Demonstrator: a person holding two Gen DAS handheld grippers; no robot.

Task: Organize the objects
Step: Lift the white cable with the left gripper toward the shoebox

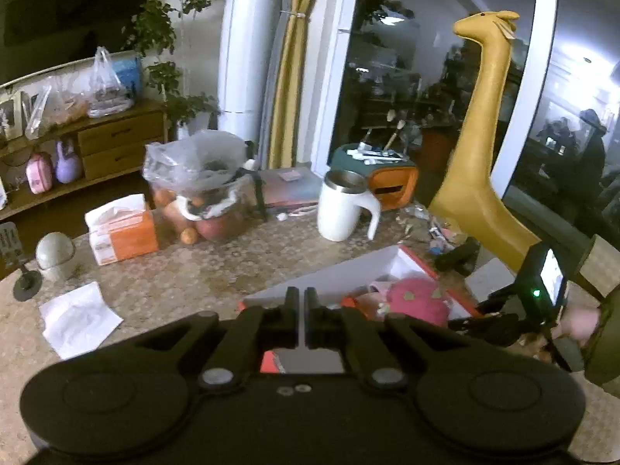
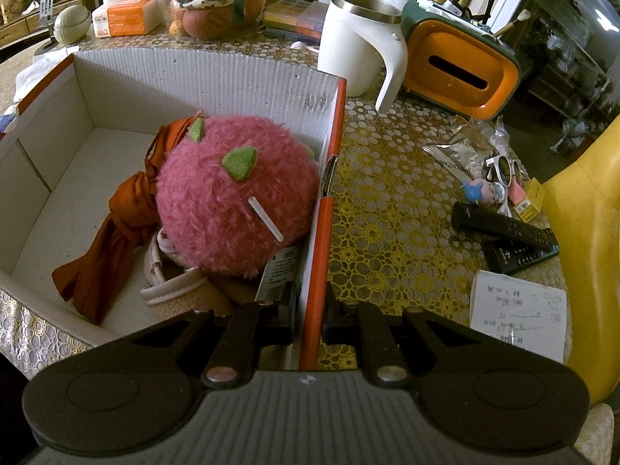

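- The right hand-held gripper point(image 2: 310, 316) is clamped on the orange right wall of one cardboard box point(image 2: 323, 209); one finger sits inside the wall, the other outside.
- The left hand-held gripper point(image 1: 301, 310) has its fingers drawn together with only a thin slit between them, holding nothing, poised over the near edge of the same box point(image 1: 372, 267).
- Inside the box, just ahead and left of the right hand-held gripper, lies one pink plush ball point(image 2: 236, 193) with two green felt patches; it touches the wall being gripped.
- Left of the plush lies one orange cloth point(image 2: 112, 232), and one beige strap point(image 2: 170, 283) sits under the plush's near side.
- Ahead of the right hand-held gripper, beyond the box, stands one white mug point(image 2: 356, 50) upright on the counter point(image 2: 387, 213), with one orange-and-green holder point(image 2: 461, 73) just right of it.
- To the right lie two black remotes point(image 2: 507, 232), crossed and touching, and one written note point(image 2: 519, 314) nearer.
- Far ahead left: one orange tissue pack point(image 2: 124, 15) and one bag of fruit point(image 2: 217, 7).
- One yellow giraffe figure point(image 1: 476, 143) stands ahead and right of the left hand-held gripper.
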